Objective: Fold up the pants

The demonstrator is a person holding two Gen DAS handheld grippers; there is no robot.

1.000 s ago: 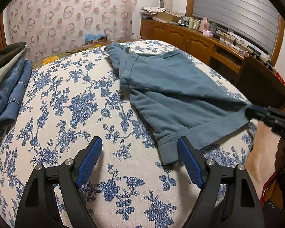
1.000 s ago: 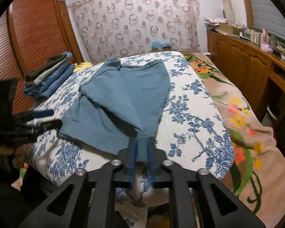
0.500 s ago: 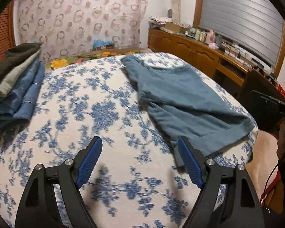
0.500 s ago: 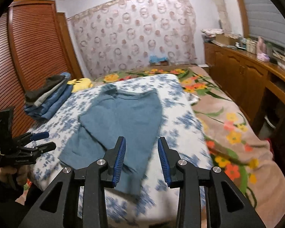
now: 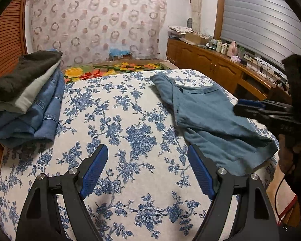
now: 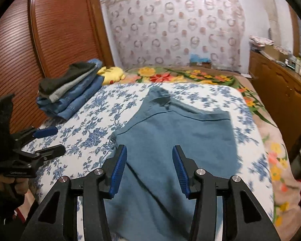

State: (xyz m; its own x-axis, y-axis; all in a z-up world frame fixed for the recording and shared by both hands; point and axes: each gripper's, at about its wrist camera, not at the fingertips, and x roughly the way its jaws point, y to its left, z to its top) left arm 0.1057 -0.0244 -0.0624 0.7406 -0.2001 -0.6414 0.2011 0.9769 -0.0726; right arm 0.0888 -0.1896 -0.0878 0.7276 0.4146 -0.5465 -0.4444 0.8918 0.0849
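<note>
Bedding with a blue floral print [image 5: 118, 120] carries the teal pants [image 6: 178, 138], spread flat toward its right side. The right gripper [image 6: 149, 168] hovers directly over their near part, jaws spread and empty; the left gripper [image 5: 148, 170], also spread and holding nothing, hangs over bare print with the pants [image 5: 212, 120] just right of its right finger. Only the left view shows the window shutter [image 5: 260, 16]; only the right view shows a yellow plush [image 6: 112, 73] beside the stack of folded clothes [image 6: 70, 92] at far left.
</note>
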